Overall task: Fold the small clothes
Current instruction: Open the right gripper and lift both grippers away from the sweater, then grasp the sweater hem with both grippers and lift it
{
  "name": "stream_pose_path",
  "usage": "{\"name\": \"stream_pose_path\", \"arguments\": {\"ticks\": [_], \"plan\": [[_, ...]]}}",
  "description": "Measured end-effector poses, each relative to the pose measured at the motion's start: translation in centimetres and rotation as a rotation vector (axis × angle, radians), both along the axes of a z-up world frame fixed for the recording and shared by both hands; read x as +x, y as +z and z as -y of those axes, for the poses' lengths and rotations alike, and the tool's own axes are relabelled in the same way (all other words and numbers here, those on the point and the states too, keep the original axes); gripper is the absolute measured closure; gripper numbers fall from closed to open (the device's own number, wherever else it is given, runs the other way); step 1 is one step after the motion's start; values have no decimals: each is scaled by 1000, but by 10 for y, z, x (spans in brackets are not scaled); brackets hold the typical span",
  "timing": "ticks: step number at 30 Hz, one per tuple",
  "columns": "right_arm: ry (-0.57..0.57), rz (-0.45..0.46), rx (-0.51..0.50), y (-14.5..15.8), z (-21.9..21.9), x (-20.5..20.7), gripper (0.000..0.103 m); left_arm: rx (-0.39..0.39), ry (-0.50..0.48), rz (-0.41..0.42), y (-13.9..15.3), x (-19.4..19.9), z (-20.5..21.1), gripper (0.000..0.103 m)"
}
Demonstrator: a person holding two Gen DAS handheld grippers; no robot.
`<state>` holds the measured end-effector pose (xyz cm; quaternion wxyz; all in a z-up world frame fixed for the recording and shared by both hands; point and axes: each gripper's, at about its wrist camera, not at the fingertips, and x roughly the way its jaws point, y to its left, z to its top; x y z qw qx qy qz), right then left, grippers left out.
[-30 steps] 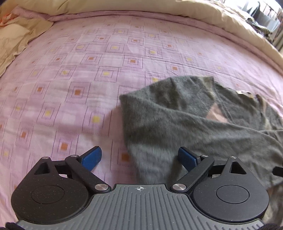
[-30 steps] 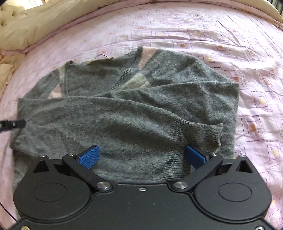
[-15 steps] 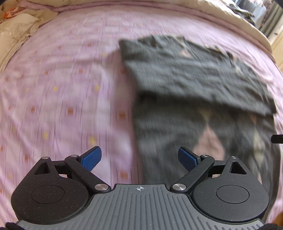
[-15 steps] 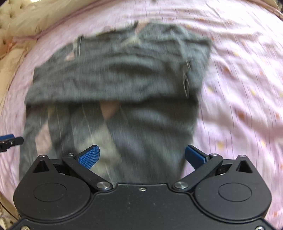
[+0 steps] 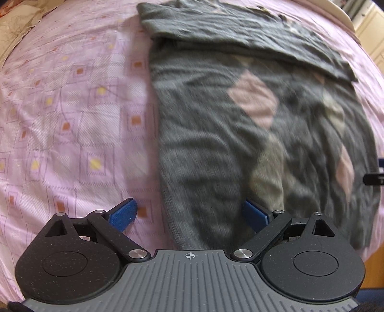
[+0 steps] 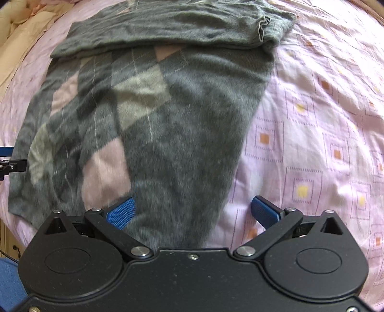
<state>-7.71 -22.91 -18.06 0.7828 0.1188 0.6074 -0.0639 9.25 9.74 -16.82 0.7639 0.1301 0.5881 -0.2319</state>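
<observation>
A grey sweater with pink and beige diamonds lies flat on the pink patterned bedsheet. Its sleeves are folded across the chest at the far end. My left gripper is open over the sweater's near left hem corner, with the left edge of the cloth between its blue pads. My right gripper is open over the near right hem corner of the sweater, the cloth's right edge lying between its pads. Each gripper's tip shows at the side edge of the other's view.
A cream duvet bunches along the far and left side of the bed. The bed's near edge lies just under the sweater's hem. A pale cabinet shows at the far right. Bare sheet stretches out on both sides of the sweater.
Both grippers have drawn back from the folded sleeves at the sweater's top to its hem end. More of the diamond-patterned body has come into view. Both stayed open.
</observation>
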Motion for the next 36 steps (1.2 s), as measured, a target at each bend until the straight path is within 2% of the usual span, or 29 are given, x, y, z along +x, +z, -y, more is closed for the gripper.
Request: {"name": "stream_pose_path", "arguments": {"ticks": [1,2,7,12,15,19,22,25,26,31,36], "plan": [[-3,4,-2,-1,-1,-3,0,1,-8,-4,-1,-3,-1,6],[-4,15,-8,-2,-1,-5,0,4,-17,-10,-3,-6,-1,0],[-6,66,-64,-6,-9,-13,0,50,-55,15,-10,-14,2,0],[13,128,-164,-13,-16,-21,0,59,-3,54,-14,-20,5,0],[3,110,-158,-11,-14,-18,0,68,2,56,-14,-23,6,0],[-5,92,-71,-4,-1,-17,0,66,7,-2,-13,-18,6,1],[-13,94,-10,1,4,-28,7,41,1,-35,-9,-23,-3,3],[-19,87,83,5,6,-48,15,24,-11,-58,-9,-36,-14,5],[-14,82,117,6,6,-54,22,16,-16,-67,-9,-41,-16,12],[-2,48,271,4,-3,-76,39,-29,-9,-93,-6,-59,-28,17],[-29,60,321,0,-7,-77,41,-70,6,-95,-4,-56,-35,22]]}}
